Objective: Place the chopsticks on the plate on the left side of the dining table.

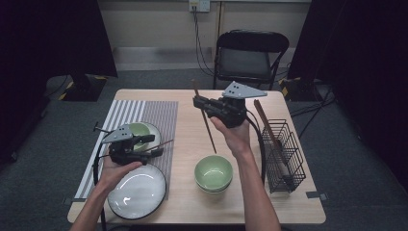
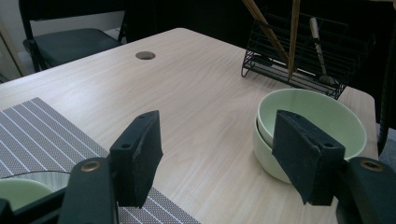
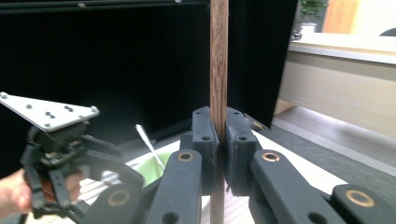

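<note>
My right gripper (image 1: 198, 104) hangs above the middle of the far half of the table, shut on a long brown chopstick (image 1: 208, 126). The stick slants from the far side down toward two stacked green bowls (image 1: 213, 172). In the right gripper view the chopstick (image 3: 218, 70) stands upright, pinched between the pads of this gripper (image 3: 219, 144). My left gripper (image 1: 155, 146) hovers over the striped placemat (image 1: 139, 113), beside a green bowl (image 1: 140, 129) on a plate. Its jaws (image 2: 222, 158) stand open with nothing between them and point toward the stacked bowls (image 2: 322, 112).
A black wire rack (image 1: 285, 149) with chopsticks and a utensil stands at the right edge. A white plate (image 1: 137, 190) lies near the front left. A thin stick (image 1: 166, 143) juts out by the left gripper. A folding chair (image 1: 250, 53) stands behind the table.
</note>
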{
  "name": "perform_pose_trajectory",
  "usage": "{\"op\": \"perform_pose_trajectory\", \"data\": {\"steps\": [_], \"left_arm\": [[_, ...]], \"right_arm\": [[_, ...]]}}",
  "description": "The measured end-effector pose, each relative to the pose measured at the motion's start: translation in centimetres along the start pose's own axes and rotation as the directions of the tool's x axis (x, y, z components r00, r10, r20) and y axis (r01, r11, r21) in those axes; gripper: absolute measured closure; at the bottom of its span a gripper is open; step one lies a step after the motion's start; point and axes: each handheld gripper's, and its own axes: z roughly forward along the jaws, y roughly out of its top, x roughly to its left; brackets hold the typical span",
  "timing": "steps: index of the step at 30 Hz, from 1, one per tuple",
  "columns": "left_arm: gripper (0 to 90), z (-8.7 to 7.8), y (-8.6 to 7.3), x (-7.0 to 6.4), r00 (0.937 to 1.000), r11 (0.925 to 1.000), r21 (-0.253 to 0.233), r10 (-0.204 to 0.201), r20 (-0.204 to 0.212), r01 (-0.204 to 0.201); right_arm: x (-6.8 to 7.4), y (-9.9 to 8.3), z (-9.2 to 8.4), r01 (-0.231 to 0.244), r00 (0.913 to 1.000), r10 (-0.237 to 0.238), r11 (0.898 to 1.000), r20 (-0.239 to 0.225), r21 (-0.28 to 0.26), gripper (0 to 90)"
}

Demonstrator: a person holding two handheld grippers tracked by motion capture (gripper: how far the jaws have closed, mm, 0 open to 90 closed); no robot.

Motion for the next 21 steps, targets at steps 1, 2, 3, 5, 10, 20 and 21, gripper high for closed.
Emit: {"op": "perform_pose_trajectory", "data": {"steps": [1,2,3,5,10,20,21], "left_arm": [[32.9,0.0,0.0,-0.1,1.0000,1.0000,-0.002,-0.003,0.002,0.003],[32.9,0.0,0.0,-0.1,1.0000,1.0000,-0.003,-0.003,0.001,0.003],[32.9,0.0,0.1,-0.1,1.0000,1.0000,-0.004,0.002,0.001,-0.002],[34.6,-0.2,0.1,-0.3,0.9999,0.9999,0.002,0.013,0.009,-0.013],[36.9,-0.8,0.3,-0.3,0.9999,0.9997,-0.025,0.009,0.014,-0.008],[40.5,-1.1,0.6,-0.3,0.9995,0.9974,-0.065,-0.029,0.010,0.030],[40.9,-1.2,0.6,-0.3,0.9997,0.9971,-0.073,-0.024,0.010,0.024]], "right_arm": [[0.3,0.0,0.4,-0.001,0.9999,0.001,1.000,-0.012,-0.003,85.3],[0.6,0.0,0.8,0.001,0.9998,-0.001,1.000,-0.020,0.001,85.3],[0.9,-0.1,1.2,0.005,0.9997,-0.005,1.000,-0.025,0.007,85.3],[1.4,-0.2,2.0,0.002,0.9987,-0.001,1.000,-0.051,0.011,85.3],[2.3,-0.4,3.7,-0.009,0.9957,0.010,1.000,-0.092,0.007,85.3],[4.9,-0.4,6.7,-0.016,0.9858,0.016,1.000,-0.167,0.003,85.3],[5.1,-0.4,7.0,-0.017,0.9845,0.017,1.000,-0.175,0.003,85.3]]}}
